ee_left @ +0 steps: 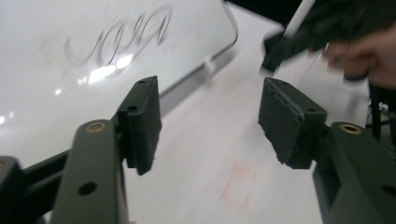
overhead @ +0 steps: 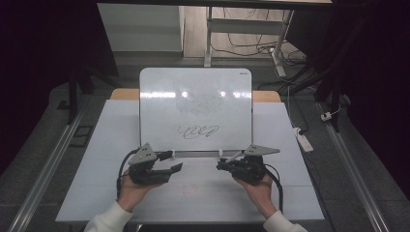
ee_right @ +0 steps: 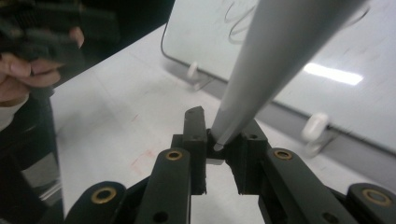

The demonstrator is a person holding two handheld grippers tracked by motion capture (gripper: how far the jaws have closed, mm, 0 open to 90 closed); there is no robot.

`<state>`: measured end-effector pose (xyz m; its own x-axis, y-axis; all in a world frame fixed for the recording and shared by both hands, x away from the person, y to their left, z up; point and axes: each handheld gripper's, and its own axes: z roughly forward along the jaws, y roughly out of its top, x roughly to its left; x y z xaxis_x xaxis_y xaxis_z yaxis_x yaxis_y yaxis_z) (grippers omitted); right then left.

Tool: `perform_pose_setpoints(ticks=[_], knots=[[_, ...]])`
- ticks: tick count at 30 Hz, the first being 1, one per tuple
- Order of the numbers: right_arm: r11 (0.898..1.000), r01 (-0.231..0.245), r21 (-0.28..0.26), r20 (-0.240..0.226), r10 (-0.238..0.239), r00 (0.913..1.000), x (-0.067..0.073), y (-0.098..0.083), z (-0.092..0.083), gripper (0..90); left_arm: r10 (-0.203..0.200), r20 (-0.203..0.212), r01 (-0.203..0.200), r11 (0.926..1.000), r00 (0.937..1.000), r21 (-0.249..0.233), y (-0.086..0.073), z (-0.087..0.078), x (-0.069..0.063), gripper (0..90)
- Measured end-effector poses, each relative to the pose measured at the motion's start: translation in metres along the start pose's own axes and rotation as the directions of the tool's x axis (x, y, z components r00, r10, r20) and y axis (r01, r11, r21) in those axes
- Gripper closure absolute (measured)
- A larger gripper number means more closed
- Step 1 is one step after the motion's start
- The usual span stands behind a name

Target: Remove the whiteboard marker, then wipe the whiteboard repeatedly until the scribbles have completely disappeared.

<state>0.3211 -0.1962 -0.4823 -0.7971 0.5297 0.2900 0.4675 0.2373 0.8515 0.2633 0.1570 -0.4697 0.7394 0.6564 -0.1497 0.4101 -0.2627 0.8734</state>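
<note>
Claws point(overhead: 175, 168) over white table point(overhead: 121, 145).

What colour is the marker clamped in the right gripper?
Light grey marker; clearest in the right gripper view.

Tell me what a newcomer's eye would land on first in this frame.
First the whiteboard, propped upright at the middle of the white table, with a dark looping scribble low on its face. Next the right gripper, shut on a grey marker that points toward the board. The left gripper stands open with nothing between its pads, near the board's lower left corner.
</note>
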Motion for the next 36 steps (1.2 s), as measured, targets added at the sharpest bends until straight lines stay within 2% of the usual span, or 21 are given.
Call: perform_pose_setpoints(ticks=[6,10,12,16,24,27,32,36], knots=[[0.997,0.051,-0.051,0.037,-0.049,0.9981,-0.006,0.006,-0.007,77.3,-0.039,-0.023,0.04,0.9972,0.999,0.063,-0.033,-0.02,0.013,34.6],[0.995,0.065,-0.07,0.061,-0.061,0.9963,-0.01,0.007,-0.008,77.2,-0.057,-0.046,0.06,0.995,0.9973,0.079,-0.046,-0.027,0.021,34.3],[0.994,0.071,-0.083,0.071,-0.065,0.9953,-0.011,0.009,-0.008,77.2,-0.07,-0.045,0.074,0.9939,0.9965,0.082,-0.05,-0.029,0.024,34.2],[0.991,0.088,-0.105,0.094,-0.078,0.9925,-0.014,0.015,-0.004,77.2,-0.076,-0.075,0.083,0.9922,0.9943,0.093,-0.054,-0.03,0.029,33.9],[0.981,0.112,-0.156,0.135,-0.091,0.9866,-0.025,0.039,0.003,77.3,-0.096,-0.092,0.105,0.9905,0.9911,0.089,-0.059,-0.029,0.037,33.7],[0.978,0.12,-0.171,0.159,-0.093,0.9829,-0.033,0.048,0.006,77.3,-0.085,-0.106,0.095,0.9912,0.9907,0.092,-0.06,-0.029,0.037,33.6],[0.976,0.135,-0.169,0.189,-0.102,0.9765,-0.043,0.059,0.014,77.2,-0.072,-0.112,0.083,0.9912,0.9911,0.103,-0.06,-0.026,0.039,33.3],[0.98,0.145,-0.138,0.206,-0.115,0.9717,-0.049,0.061,0.024,77.2,-0.071,-0.118,0.083,0.9913,0.9905,0.102,-0.06,-0.025,0.041,32.9]])
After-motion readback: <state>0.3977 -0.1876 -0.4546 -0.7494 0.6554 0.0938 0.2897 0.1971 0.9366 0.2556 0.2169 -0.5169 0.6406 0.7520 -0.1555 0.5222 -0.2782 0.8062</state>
